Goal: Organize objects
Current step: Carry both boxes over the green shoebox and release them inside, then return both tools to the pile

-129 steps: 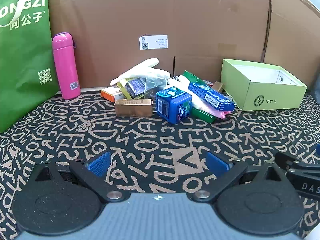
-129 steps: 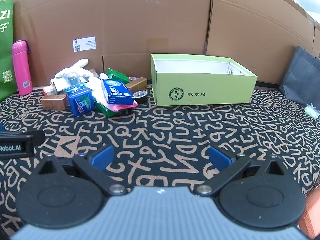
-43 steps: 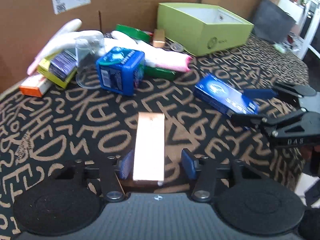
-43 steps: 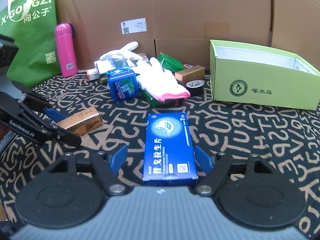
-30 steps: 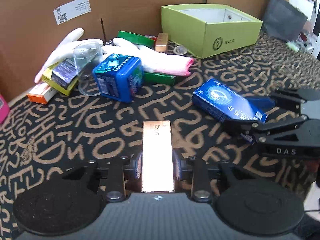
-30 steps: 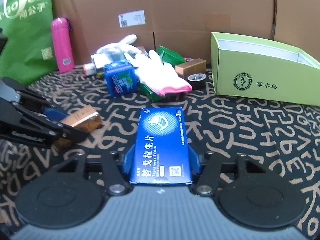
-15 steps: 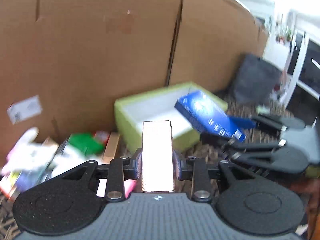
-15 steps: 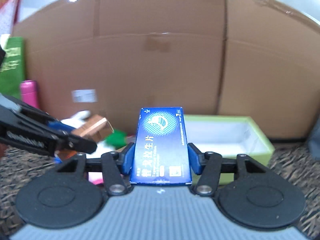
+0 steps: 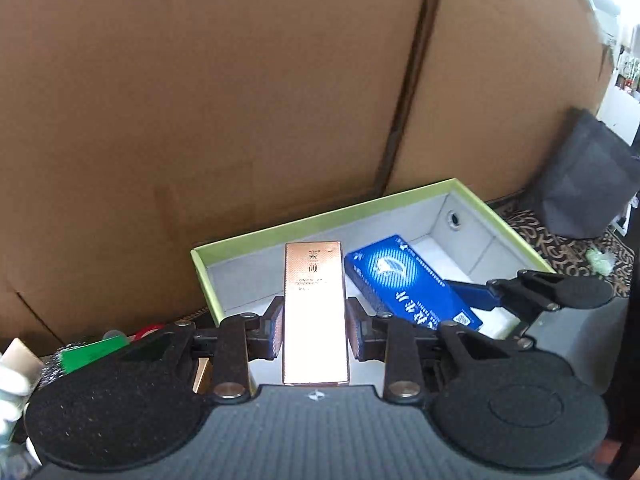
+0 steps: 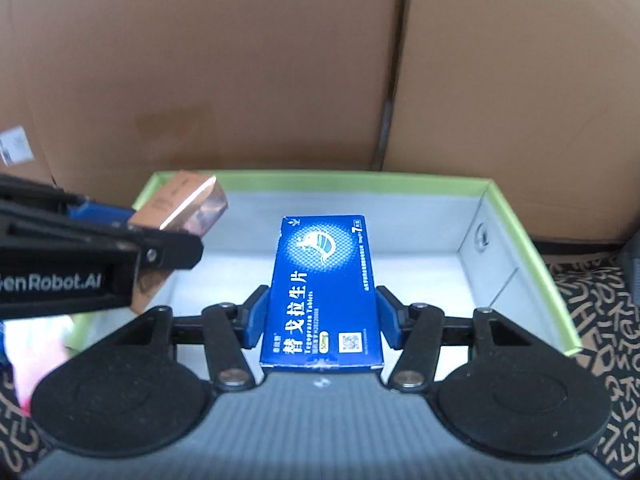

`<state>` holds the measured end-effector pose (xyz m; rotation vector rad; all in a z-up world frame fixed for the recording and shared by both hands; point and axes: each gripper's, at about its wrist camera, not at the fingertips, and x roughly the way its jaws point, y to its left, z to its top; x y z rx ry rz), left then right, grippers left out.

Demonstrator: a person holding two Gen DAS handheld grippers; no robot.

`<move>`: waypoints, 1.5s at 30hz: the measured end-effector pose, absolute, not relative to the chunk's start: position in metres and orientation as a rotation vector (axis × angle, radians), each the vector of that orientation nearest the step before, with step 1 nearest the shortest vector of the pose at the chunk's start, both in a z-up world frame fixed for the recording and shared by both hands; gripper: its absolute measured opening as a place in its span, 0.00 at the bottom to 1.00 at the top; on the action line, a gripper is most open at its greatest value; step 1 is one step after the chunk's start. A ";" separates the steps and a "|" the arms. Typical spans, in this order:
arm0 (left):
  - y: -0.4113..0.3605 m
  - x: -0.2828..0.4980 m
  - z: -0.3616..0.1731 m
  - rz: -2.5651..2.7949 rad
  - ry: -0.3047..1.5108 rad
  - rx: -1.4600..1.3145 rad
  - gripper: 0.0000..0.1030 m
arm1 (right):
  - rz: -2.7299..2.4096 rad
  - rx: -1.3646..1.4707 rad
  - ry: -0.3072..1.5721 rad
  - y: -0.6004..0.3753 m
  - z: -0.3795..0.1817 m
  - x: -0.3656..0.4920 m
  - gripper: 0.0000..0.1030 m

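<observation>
Gripping a gold box (image 9: 314,312) by its long sides, the left hand-held gripper (image 9: 314,330) hangs over the green box (image 9: 320,222). The right hand-held gripper (image 10: 322,316) likewise clamps a blue carton (image 10: 324,292). Both judged light, stiff cardboard, crushable if squeezed.

Copper box (image 9: 314,312), blue box (image 10: 326,292) over green box (image 10: 516,220)

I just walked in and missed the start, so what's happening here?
A person is tidying small items with two handheld grippers. The left gripper is shut on a copper-coloured box, the right gripper on a blue tablet box. Both are held over the open green box, not yet released.
</observation>
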<state>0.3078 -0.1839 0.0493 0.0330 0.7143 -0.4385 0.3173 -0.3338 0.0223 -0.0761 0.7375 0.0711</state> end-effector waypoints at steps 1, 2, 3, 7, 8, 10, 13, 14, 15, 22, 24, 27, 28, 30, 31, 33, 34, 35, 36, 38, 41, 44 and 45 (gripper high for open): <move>-0.185 0.311 0.046 -0.443 0.720 0.025 0.32 | 0.078 -0.077 0.749 -0.334 0.018 0.323 0.54; -0.184 0.314 0.043 -0.449 0.723 0.011 0.32 | 0.087 -0.078 0.761 -0.334 0.015 0.328 0.54; -0.183 0.316 0.041 -0.454 0.717 -0.011 0.37 | 0.098 -0.084 0.775 -0.333 0.012 0.333 0.54; -0.173 0.316 0.044 -0.454 0.650 -0.053 0.88 | 0.127 -0.145 0.811 -0.331 0.004 0.343 0.72; -0.171 0.314 0.047 -0.448 0.630 -0.045 0.88 | 0.119 -0.161 0.799 -0.333 0.005 0.341 0.75; -0.168 0.311 0.054 -0.436 0.611 -0.045 0.88 | 0.100 -0.176 0.759 -0.339 0.014 0.334 0.79; -0.158 0.296 0.066 -0.414 0.564 -0.051 0.88 | 0.066 -0.133 0.687 -0.353 0.033 0.316 0.88; -0.155 0.289 0.070 -0.404 0.549 -0.047 0.88 | 0.059 -0.117 0.660 -0.357 0.041 0.308 0.93; -0.153 0.280 0.074 -0.399 0.536 -0.046 0.89 | 0.056 -0.102 0.632 -0.360 0.048 0.298 0.99; -0.126 0.209 0.093 -0.351 0.513 -0.106 0.90 | 0.082 -0.007 0.483 -0.353 0.081 0.203 1.00; -0.119 0.190 0.094 -0.311 0.534 -0.101 0.91 | 0.112 0.027 0.473 -0.346 0.083 0.183 1.00; -0.111 0.164 0.092 -0.244 0.549 -0.058 0.91 | 0.141 0.061 0.470 -0.330 0.078 0.152 1.00; -0.107 0.154 0.089 -0.232 0.538 -0.037 0.91 | 0.155 0.072 0.472 -0.325 0.075 0.143 1.00; -0.102 0.139 0.085 -0.202 0.518 0.005 0.91 | 0.173 0.084 0.473 -0.317 0.068 0.129 1.00; -0.095 0.130 0.082 -0.183 0.511 0.018 0.91 | 0.174 0.087 0.477 -0.311 0.066 0.121 1.00; -0.082 0.116 0.074 -0.152 0.498 0.028 0.91 | 0.169 0.087 0.485 -0.300 0.057 0.110 1.00; -0.075 0.111 0.068 -0.136 0.496 0.025 0.91 | 0.171 0.091 0.486 -0.296 0.054 0.106 1.00; -0.066 0.105 0.062 -0.117 0.504 0.020 0.91 | 0.178 0.094 0.489 -0.294 0.051 0.098 1.00; -0.058 0.099 0.056 -0.099 0.512 0.015 0.91 | 0.186 0.099 0.495 -0.288 0.045 0.091 1.00; -0.042 0.089 0.043 -0.065 0.528 0.011 0.91 | 0.189 0.117 0.505 -0.281 0.035 0.082 1.00; -0.020 0.079 0.024 -0.027 0.567 -0.012 0.91 | 0.205 0.133 0.518 -0.267 0.018 0.071 1.00; 0.000 0.080 0.007 -0.011 0.614 -0.059 0.91 | 0.227 0.123 0.545 -0.251 0.000 0.064 1.00; 0.006 0.081 0.003 -0.004 0.625 -0.076 0.91 | 0.231 0.114 0.561 -0.245 -0.006 0.063 1.00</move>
